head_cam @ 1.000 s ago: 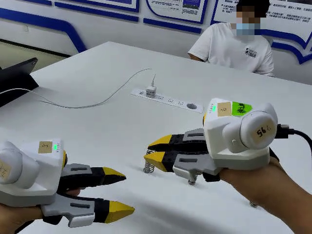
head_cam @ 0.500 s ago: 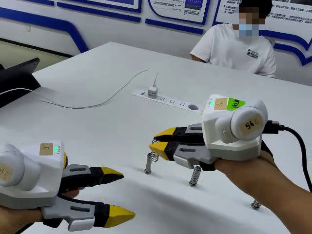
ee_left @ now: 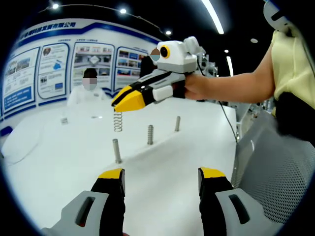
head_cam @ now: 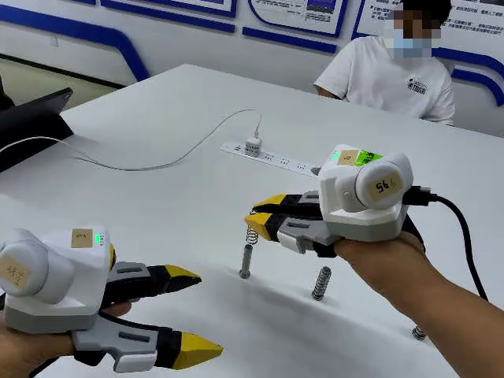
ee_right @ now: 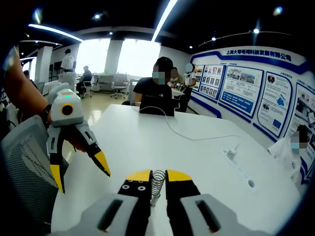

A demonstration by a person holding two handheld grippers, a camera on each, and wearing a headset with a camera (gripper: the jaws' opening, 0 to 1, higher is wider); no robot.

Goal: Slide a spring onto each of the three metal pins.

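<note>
Spring (head_cam: 251,234) pinched in our right hand-held gripper (head_cam: 258,217), just above a bare pin (head_cam: 246,261), our left hand-held gripper (head_cam: 201,311) open at near left

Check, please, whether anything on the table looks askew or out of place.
Nothing stands out. The right gripper holds a spring above the upright bare pin; a second pin already wears its spring.
</note>
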